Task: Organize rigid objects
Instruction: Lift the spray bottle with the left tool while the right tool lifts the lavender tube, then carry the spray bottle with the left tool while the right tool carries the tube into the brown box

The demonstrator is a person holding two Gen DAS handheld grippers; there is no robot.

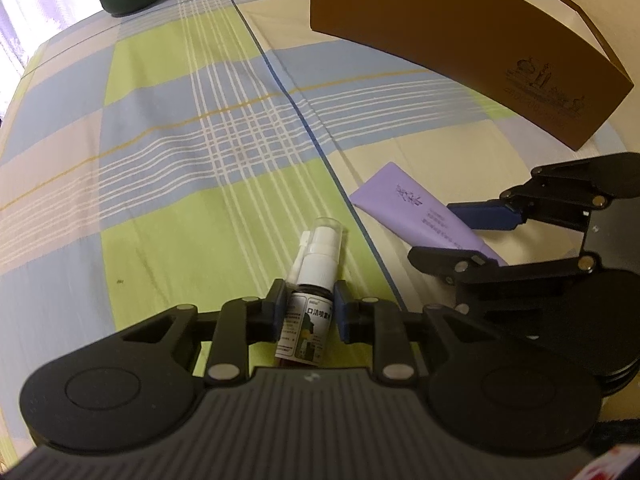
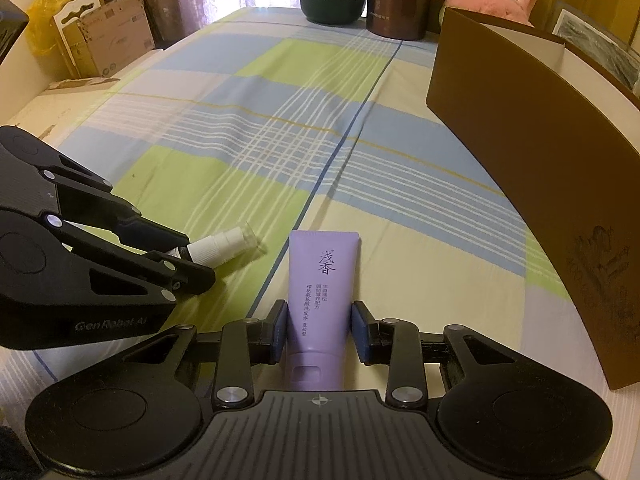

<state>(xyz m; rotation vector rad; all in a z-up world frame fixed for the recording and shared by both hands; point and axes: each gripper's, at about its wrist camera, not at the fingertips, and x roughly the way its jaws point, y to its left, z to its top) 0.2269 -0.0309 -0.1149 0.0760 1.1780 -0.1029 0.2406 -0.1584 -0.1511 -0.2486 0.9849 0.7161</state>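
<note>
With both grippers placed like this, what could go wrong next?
1. The right gripper straddles the purple tube, but a gap shows at its right finger; lifting now may drop it.
2. The left gripper pinches the spray bottle low; it may pivot.
3. Both grippers are close together and might collide.

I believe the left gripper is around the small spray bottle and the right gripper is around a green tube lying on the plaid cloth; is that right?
Not quite: the tube is purple, not green, as the right wrist view shows. The rest holds: the left gripper is around the spray bottle, the right gripper around the tube on the plaid cloth.
</note>
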